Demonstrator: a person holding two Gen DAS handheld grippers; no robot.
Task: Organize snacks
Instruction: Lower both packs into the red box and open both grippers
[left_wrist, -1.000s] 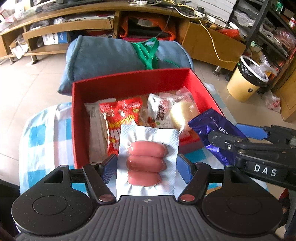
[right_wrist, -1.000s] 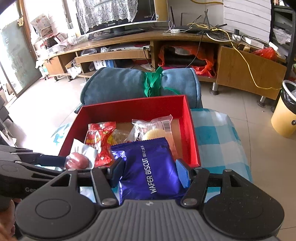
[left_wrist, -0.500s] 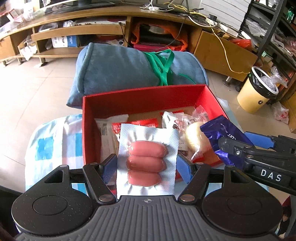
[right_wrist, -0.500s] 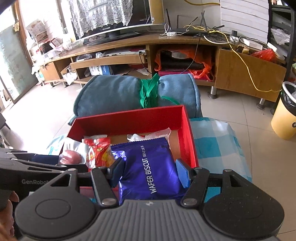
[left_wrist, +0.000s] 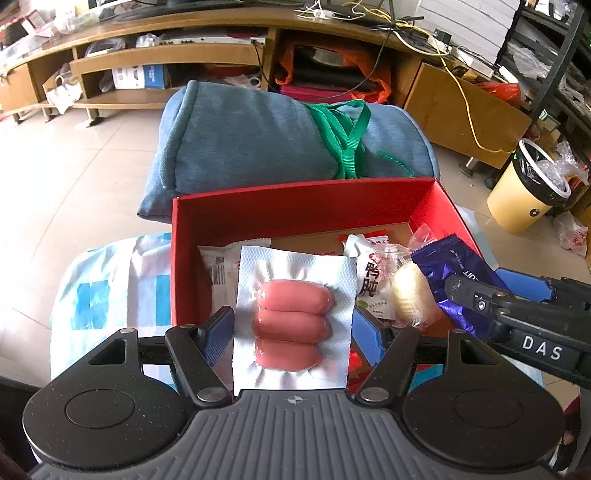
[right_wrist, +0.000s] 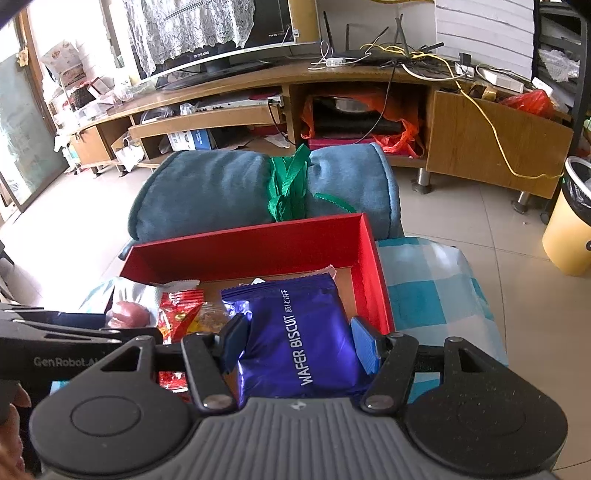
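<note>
My left gripper (left_wrist: 293, 325) is shut on a silver sausage pack (left_wrist: 293, 317) with three pink sausages, held over the near left part of the red box (left_wrist: 295, 199). My right gripper (right_wrist: 299, 339) is shut on a purple wafer biscuit pack (right_wrist: 299, 332), held over the box's right side (right_wrist: 373, 258). In the left wrist view the wafer pack (left_wrist: 450, 269) and the right gripper (left_wrist: 480, 299) show at the right edge. Inside the box lie a white snack packet (left_wrist: 369, 280), a round yellow cake (left_wrist: 410, 295), a red snack bag (right_wrist: 179, 310) and another white wrapper (left_wrist: 221, 266).
The box stands on a blue-and-white checked cloth (right_wrist: 436, 295). Behind it lies a rolled blue cushion (left_wrist: 258, 140) tied with green strap (left_wrist: 343, 136). A yellow bin (left_wrist: 524, 192) stands on the floor at right, and a wooden TV bench (right_wrist: 295, 99) runs along the back. A hand (right_wrist: 11, 424) shows at lower left.
Both grippers have moved forward over the box with their packs still held. The box and cushion now sit lower and nearer in both views, and the packs cover more of the snacks inside.
</note>
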